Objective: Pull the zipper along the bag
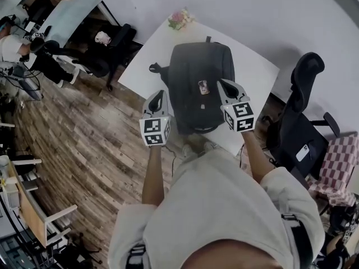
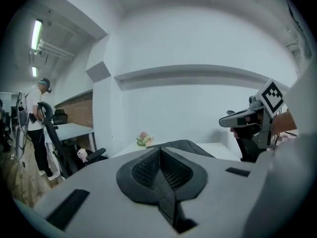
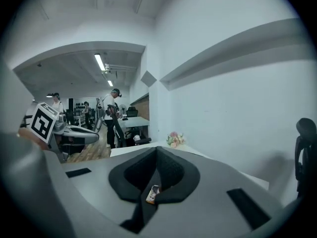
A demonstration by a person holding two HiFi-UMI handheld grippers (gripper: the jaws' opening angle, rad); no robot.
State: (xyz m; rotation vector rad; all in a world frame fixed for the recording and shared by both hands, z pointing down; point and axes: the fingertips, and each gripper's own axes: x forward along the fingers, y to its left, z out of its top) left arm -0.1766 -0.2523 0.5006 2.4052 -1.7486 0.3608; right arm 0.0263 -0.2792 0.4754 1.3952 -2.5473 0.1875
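Observation:
A black backpack (image 1: 199, 88) lies on the white table (image 1: 255, 66), with a small pale tag (image 1: 203, 86) on its top. Both grippers hang in the air above the bag's near end and touch nothing. My left gripper (image 1: 159, 97) is over the bag's left edge, its jaws together (image 2: 161, 170) with nothing between them. To the right of the tag, my right gripper (image 1: 224, 85) is shut too (image 3: 156, 177). A small orange-and-white bit (image 3: 152, 194) shows at its jaw slit; I cannot tell whether it is held. The zipper is not discernible.
A bunch of flowers (image 1: 180, 19) stands at the table's far corner. A black office chair (image 1: 300, 122) is on the right, with a checked cloth (image 1: 339, 161) behind it. Another chair (image 1: 106, 55) and a person (image 1: 14, 46) are at the left on the wood floor.

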